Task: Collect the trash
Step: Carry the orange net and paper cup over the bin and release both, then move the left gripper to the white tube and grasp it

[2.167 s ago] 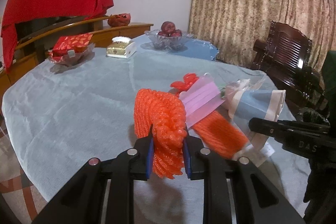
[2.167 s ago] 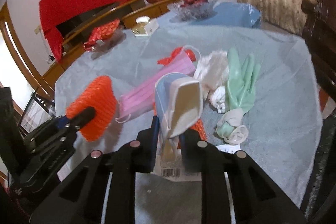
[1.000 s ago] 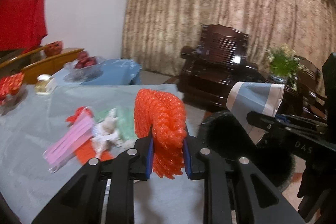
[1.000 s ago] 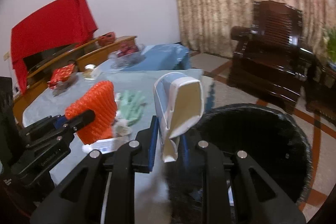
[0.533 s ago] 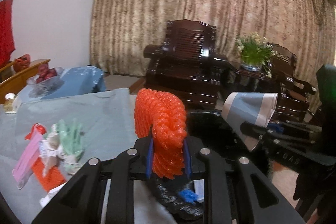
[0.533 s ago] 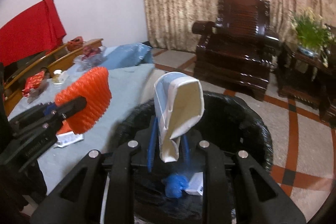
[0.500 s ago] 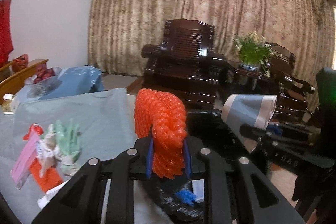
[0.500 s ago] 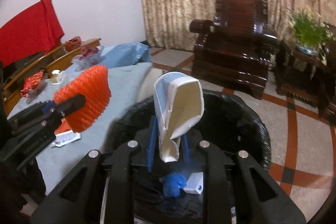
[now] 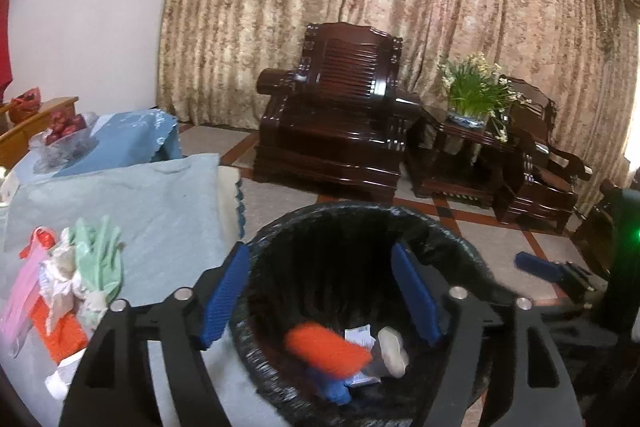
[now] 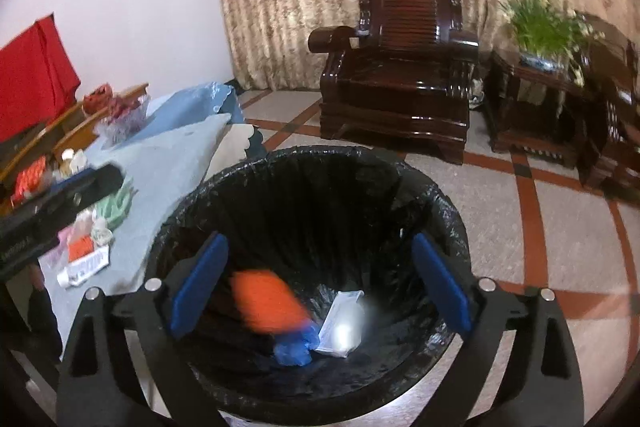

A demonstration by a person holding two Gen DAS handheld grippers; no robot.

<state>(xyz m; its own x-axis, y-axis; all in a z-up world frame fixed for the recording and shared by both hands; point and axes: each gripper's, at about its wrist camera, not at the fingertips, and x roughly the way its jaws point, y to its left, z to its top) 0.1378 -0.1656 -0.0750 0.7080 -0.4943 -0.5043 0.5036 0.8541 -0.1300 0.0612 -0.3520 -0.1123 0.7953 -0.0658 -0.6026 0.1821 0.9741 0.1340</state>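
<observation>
You are at the drop: both grippers hang over the black-lined bin [image 10: 448, 195], and the jaws of each have just been opening, with nothing between the pads now. Your left gripper [image 9: 324, 295] stands wide, and the orange foam net [image 9: 326, 349] lies blurred in the bin below and ahead of its fingertips, likely just let go. Your right gripper [image 10: 320, 279] is spread as wide, and a pale blurred piece [image 10: 346, 333] sits below it beside a white packet [image 10: 340, 307] and a blue scrap [image 10: 294, 349] on the liner's floor. That load looks delivered, so the next move calls for lifting both grippers clear of the rim and swinging back left to the table [image 9: 160, 203], where more trash waits: a green glove [image 9: 100, 259], a pink mask [image 9: 22, 291], crumpled white wrapping [image 9: 58, 279] and an orange piece [image 9: 58, 333], all heaped together to the left of your left gripper. Mind the bin's rim, which sits close under both sets of fingers, and the table edge just beside the bin. The floor to the right of the bin is open, with the dark armchair [image 10: 400, 75] well apart beyond it
</observation>
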